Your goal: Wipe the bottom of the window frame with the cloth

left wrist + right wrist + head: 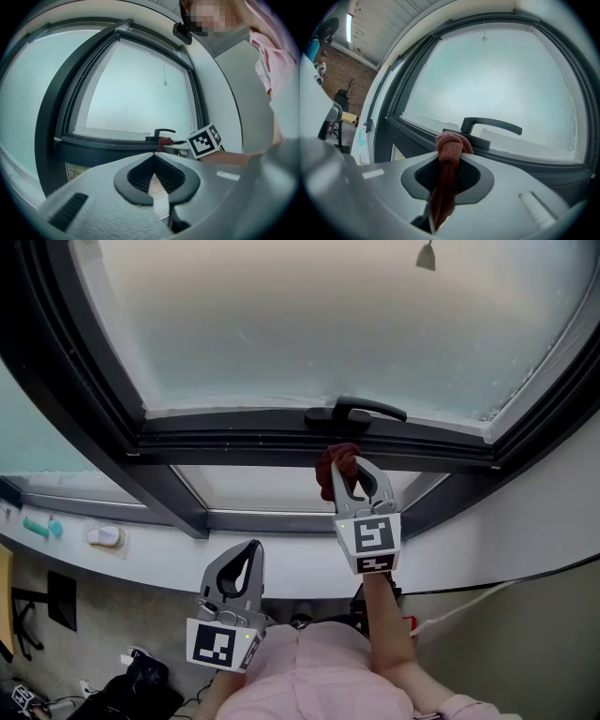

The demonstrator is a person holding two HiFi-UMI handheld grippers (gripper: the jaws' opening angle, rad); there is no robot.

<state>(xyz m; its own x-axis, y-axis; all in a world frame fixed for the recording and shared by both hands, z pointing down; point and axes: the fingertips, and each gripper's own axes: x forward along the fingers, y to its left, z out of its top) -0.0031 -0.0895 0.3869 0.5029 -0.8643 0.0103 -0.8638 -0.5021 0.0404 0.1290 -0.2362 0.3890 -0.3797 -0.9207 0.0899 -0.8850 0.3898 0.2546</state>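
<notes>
While pinching the cloth mid-wad w/ the right gripper, up by the bottom of the window frame just under the handle, w/ the left gripper closed empty down low: prob soft, light n floppy, so best grabbed at the bunched middle.

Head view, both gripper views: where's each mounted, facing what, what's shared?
Head view: on the head, looking steeply down at the window frame; shows left gripper, right gripper, a forearm.
Left gripper view: on the left gripper, facing the window frame along shut, empty jaws; right gripper's marker cube shows.
Right gripper view: along jaws shut on the cloth, facing the handle.
Shared: all three show handle and cloth.
</notes>
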